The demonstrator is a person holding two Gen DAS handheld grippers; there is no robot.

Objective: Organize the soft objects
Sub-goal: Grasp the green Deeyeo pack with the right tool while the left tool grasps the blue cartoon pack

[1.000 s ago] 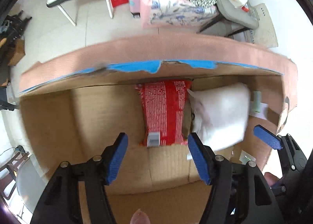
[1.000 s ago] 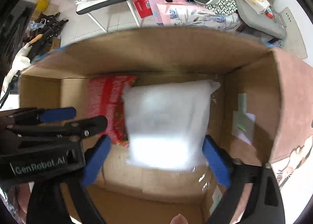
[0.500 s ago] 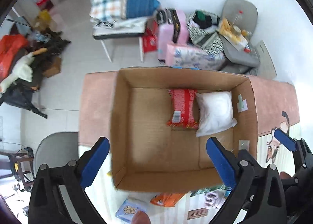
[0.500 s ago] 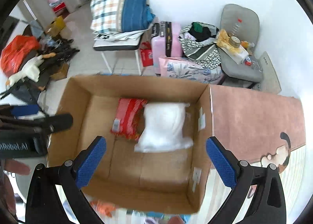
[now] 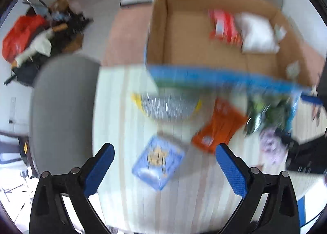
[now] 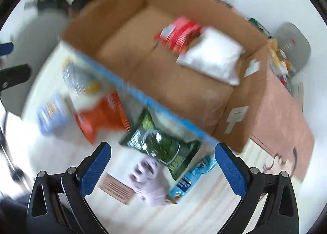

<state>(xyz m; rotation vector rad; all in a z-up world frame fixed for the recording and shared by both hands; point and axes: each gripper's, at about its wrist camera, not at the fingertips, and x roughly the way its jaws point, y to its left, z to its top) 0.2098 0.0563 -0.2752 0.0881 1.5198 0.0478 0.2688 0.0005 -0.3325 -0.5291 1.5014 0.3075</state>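
Both views are smeared with motion, so I judge everything loosely; my left hand-held gripper (image 5: 164, 164) is spread wide and carries nothing, and it hovers over the light blue packet (image 5: 158, 162) on the tabletop (image 5: 122, 111); my right hand-held gripper (image 6: 162, 161) is spread just as wide, also unladen, above the dark green bag (image 6: 161, 142) and the pale lilac soft thing (image 6: 151, 181). The cardboard box (image 6: 241, 111) stands beyond them with a red packet (image 6: 179, 33) and a white pouch (image 6: 214, 56) touching each other at its far side; an orange packet (image 5: 220, 125) and a silvery bag (image 5: 167, 107) lie just beside the box's blue-taped front wall. The risk I see is closing on a blurred target; the green bag and the lilac thing overlap, so a hasty pinch could catch both or only a slippery corner; the loose pieces crowd the box wall, and a low carry could snag that wall and drop the load; the two grippers work near one another and could collide.
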